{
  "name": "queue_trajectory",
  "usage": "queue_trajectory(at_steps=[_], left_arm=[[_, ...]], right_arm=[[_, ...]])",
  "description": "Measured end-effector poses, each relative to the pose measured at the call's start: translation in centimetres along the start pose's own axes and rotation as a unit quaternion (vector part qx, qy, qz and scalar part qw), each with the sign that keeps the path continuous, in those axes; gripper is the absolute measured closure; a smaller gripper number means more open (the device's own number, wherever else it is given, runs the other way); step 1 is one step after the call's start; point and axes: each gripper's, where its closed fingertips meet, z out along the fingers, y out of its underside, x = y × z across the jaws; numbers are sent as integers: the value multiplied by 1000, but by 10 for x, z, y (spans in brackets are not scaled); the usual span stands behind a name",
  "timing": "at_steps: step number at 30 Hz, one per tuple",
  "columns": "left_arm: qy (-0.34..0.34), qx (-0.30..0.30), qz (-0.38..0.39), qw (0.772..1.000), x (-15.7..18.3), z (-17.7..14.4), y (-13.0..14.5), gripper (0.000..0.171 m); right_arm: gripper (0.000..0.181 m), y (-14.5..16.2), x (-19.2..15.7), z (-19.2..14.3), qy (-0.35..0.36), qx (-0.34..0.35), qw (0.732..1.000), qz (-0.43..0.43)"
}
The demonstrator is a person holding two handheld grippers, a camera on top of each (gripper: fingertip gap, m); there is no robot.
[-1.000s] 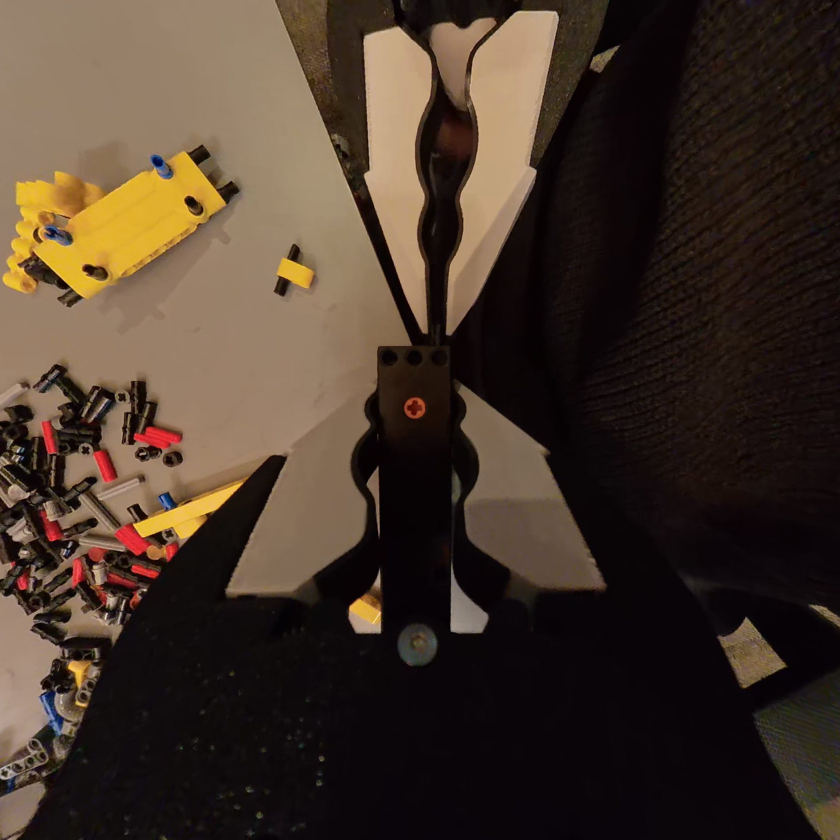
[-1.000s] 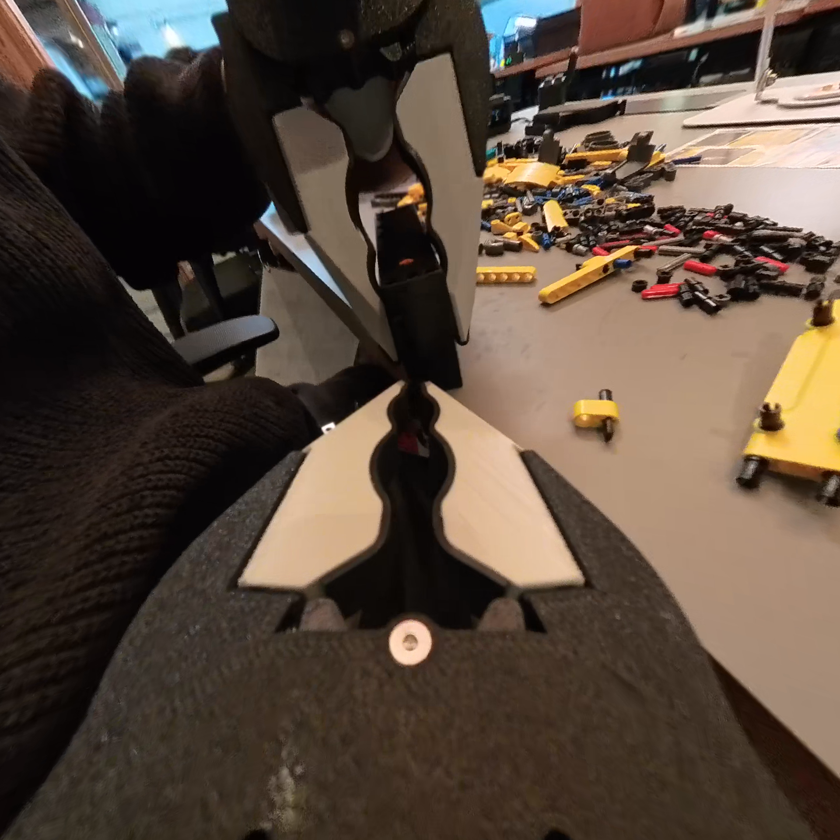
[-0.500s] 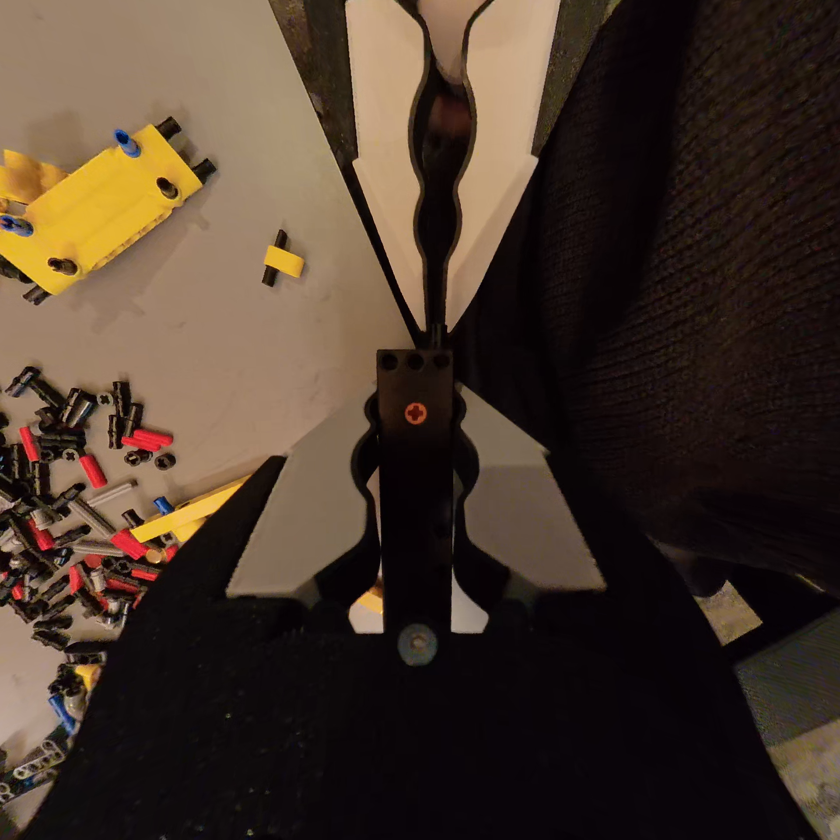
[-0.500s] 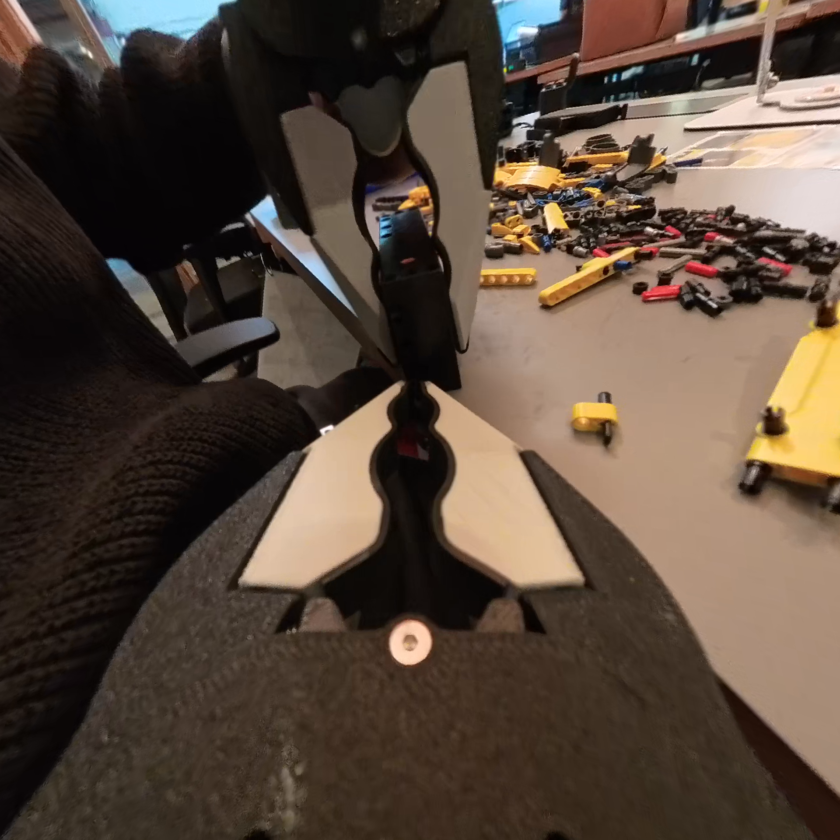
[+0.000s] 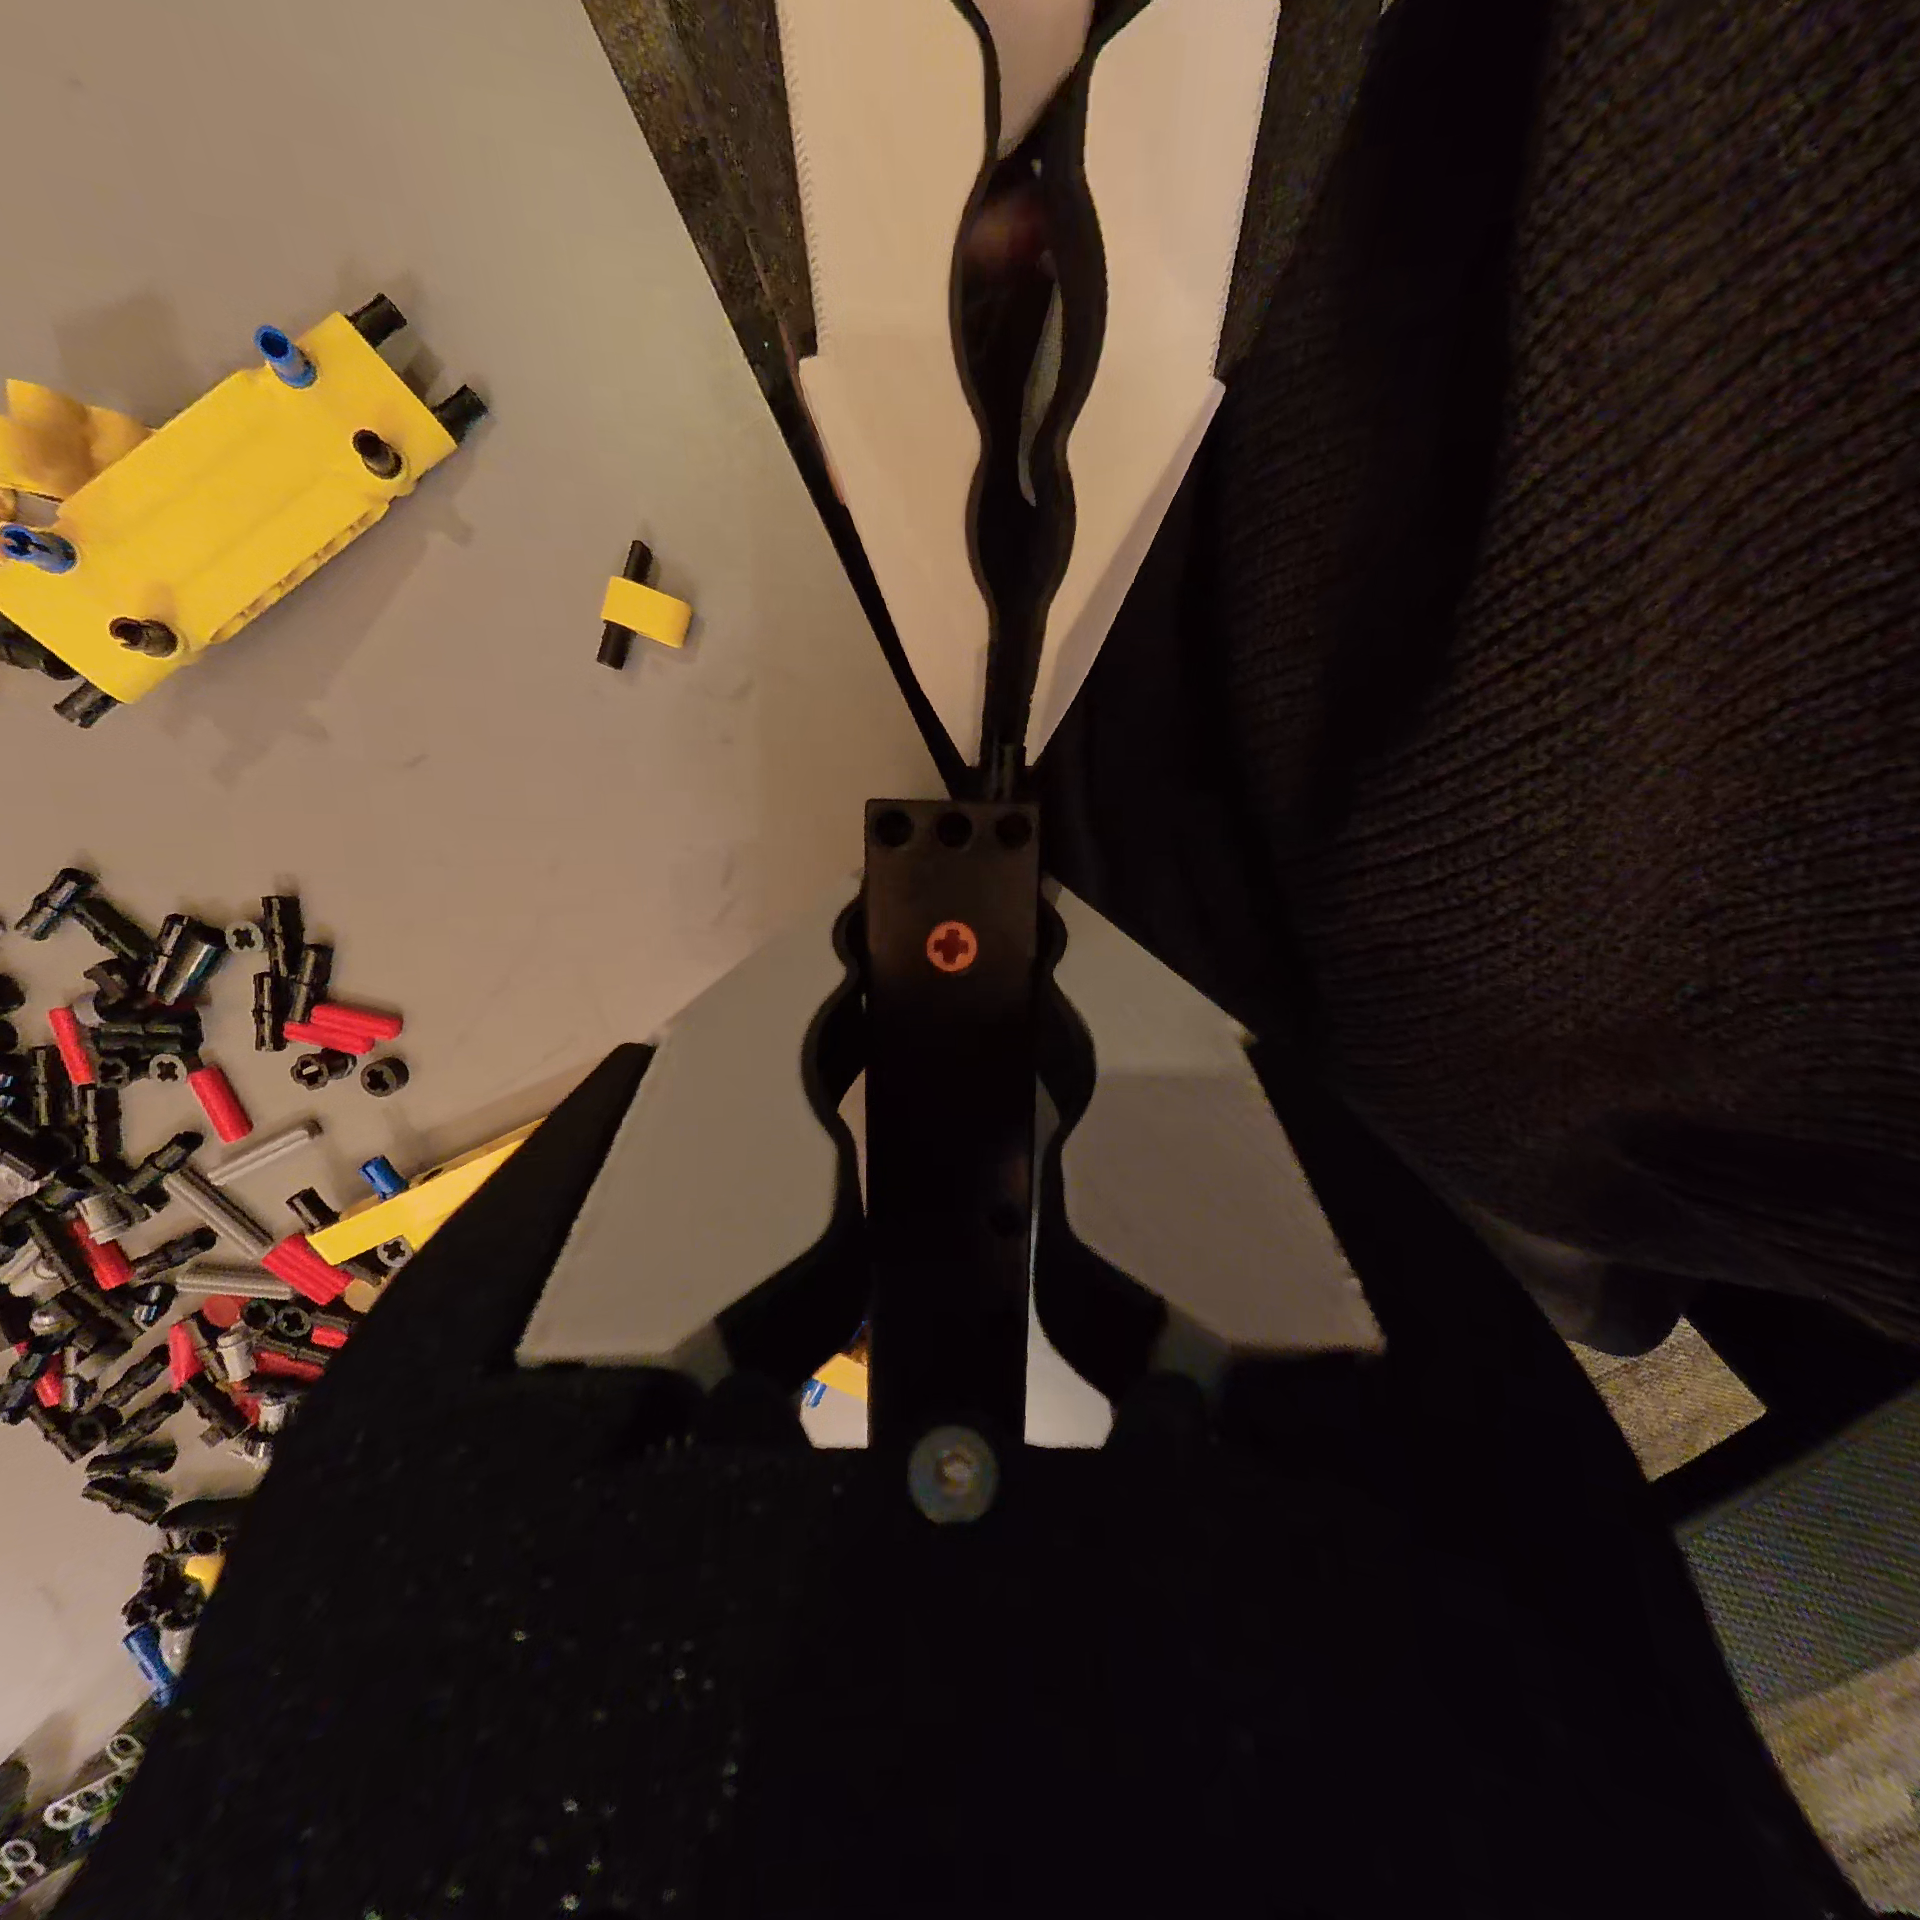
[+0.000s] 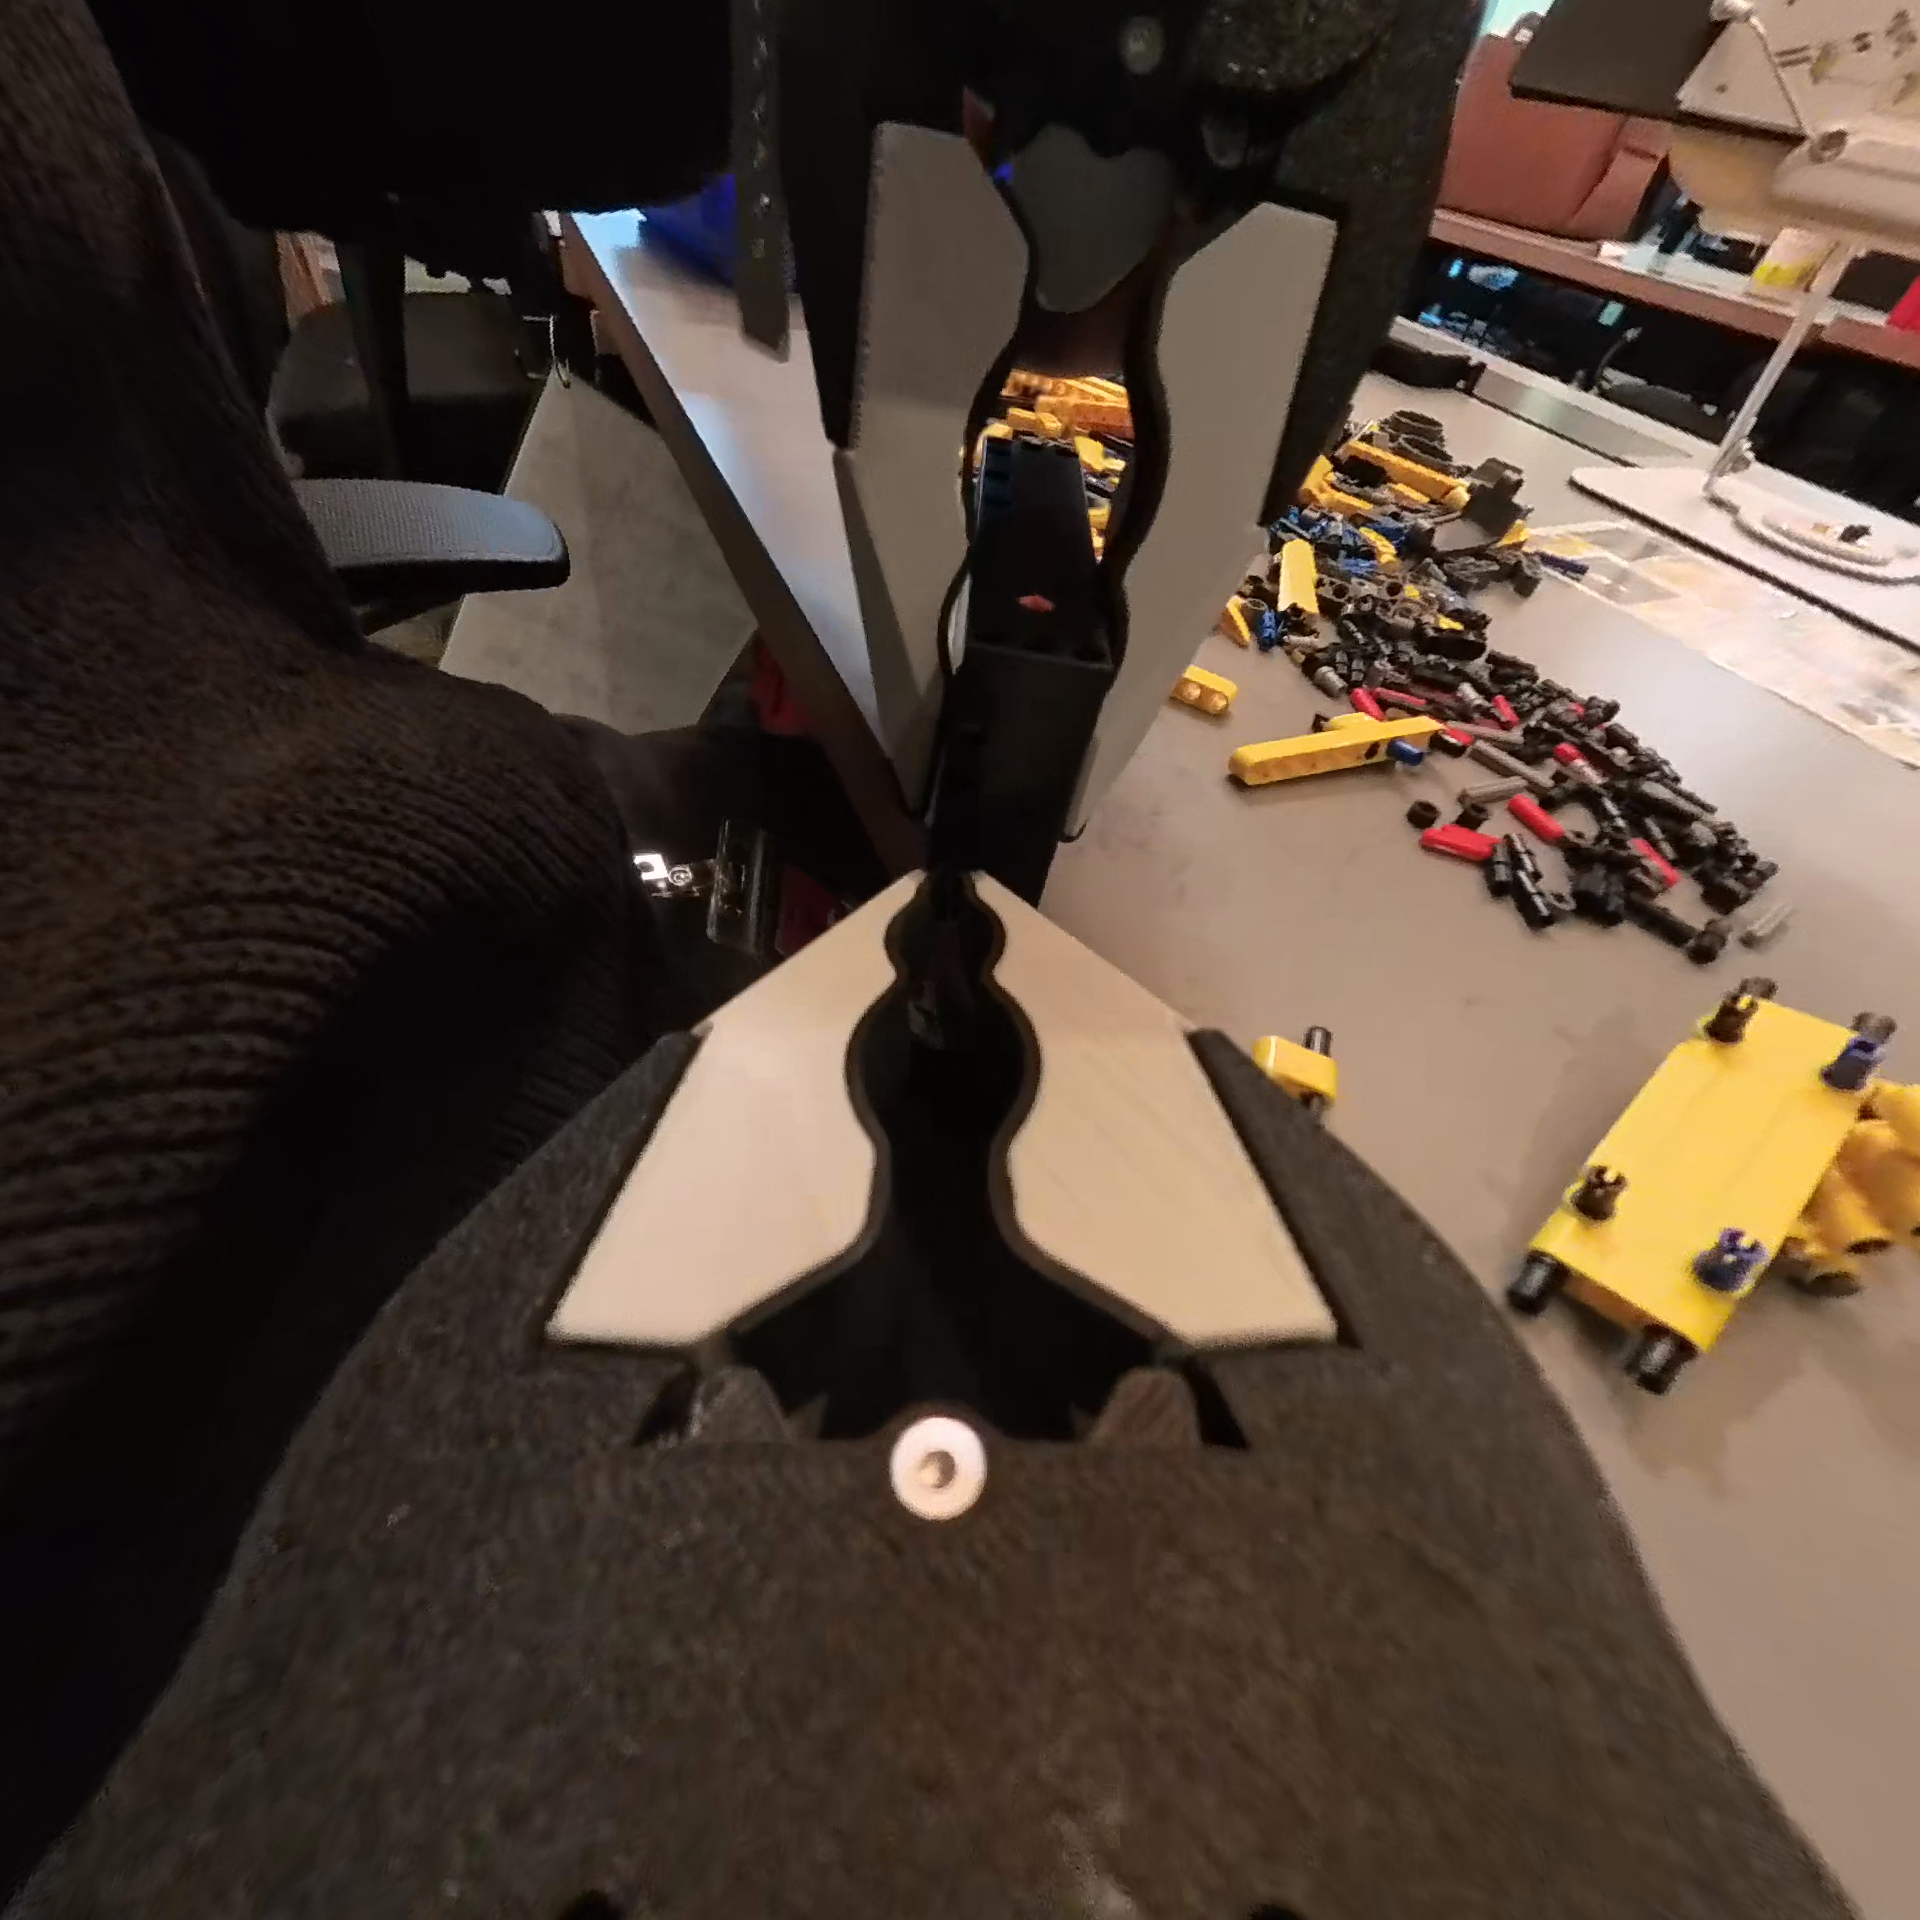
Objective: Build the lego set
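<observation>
My left gripper (image 5: 951, 914) is shut on a black rectangular block (image 5: 951, 1039) with an orange cross hole and three holes in its end face. My right gripper (image 5: 1003, 753) comes from the top of the left wrist view, shut on a small black pin (image 5: 1004, 771) whose tip meets the block's end. In the right wrist view my right gripper (image 6: 940, 883) points up at the block (image 6: 1029, 727), which the left gripper (image 6: 997, 816) holds from above. Both are just off the grey table's edge (image 5: 790, 436), over a black knitted sleeve (image 5: 1558, 727).
On the table (image 6: 1299, 935) lie a yellow panel with black and blue pins (image 5: 239, 509) (image 6: 1704, 1184), a small yellow connector on a black pin (image 5: 644, 618) (image 6: 1294, 1065), a long yellow beam (image 6: 1330, 748) and a heap of black, red and grey pieces (image 5: 156, 1195) (image 6: 1558, 769). A chair armrest (image 6: 436, 530) stands at the left. Less than 4 cm separates the two grippers' tips.
The two grippers stay tip to block. The pair has shifted and turned over the table's edge: the left gripper looms larger and higher in the right wrist view, and the yellow panel shows more fully.
</observation>
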Motion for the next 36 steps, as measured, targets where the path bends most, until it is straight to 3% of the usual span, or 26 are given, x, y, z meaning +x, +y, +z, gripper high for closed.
queue_trajectory(at_steps=[7,18,23,30,33,36], left_arm=[[1,9,-3,1000,0,0,-1,146],[-3,16,-10,1000,-1,0,0,146],[-1,16,-9,1000,-2,0,0,146],[-1,19,-9,1000,-2,0,0,146],[-1,20,-9,1000,-2,0,0,146],[-2,22,-12,1000,-3,0,1,146]], right_arm=[[178,-1,0,0,1,-1,1000,-15],[178,0,1,1,30,26,992,121],[178,-1,1,1,20,14,997,74],[178,-1,1,2,32,-9,993,-109],[178,-1,1,2,29,-11,993,-114],[179,-1,2,4,25,-6,998,-65]])
